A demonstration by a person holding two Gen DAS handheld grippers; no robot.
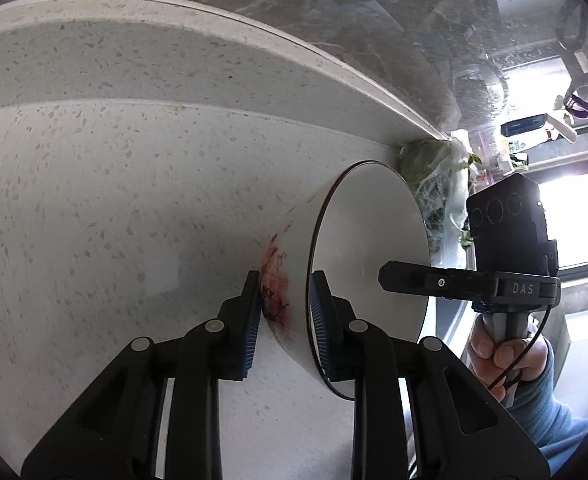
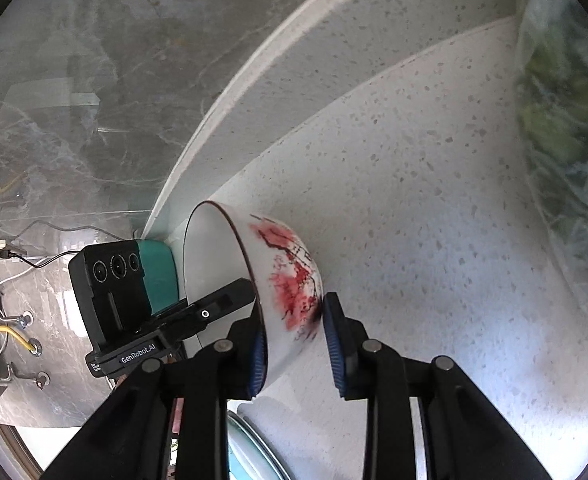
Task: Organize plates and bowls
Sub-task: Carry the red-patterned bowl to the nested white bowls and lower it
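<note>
A white bowl [image 1: 369,248] with a dark rim and a red flower print stands on the speckled white countertop [image 1: 114,220]. My left gripper [image 1: 285,312] is shut on the bowl's wall, one pad outside on the print, one inside. My right gripper [image 2: 294,344] is shut on the opposite wall of the same bowl [image 2: 286,276], one pad inside, one on the outside. The right gripper also shows in the left wrist view [image 1: 397,278], reaching into the bowl, and the left gripper shows in the right wrist view [image 2: 230,300] across the bowl.
A raised speckled backsplash ledge [image 1: 174,56] meets a grey marble wall [image 1: 373,20]. A plastic bag of greens [image 1: 441,184] lies beyond the bowl. A teal object [image 2: 158,276] stands behind the bowl. A sink rim [image 2: 254,448] lies below the counter edge. Cables and wall fittings [image 2: 18,332] are at left.
</note>
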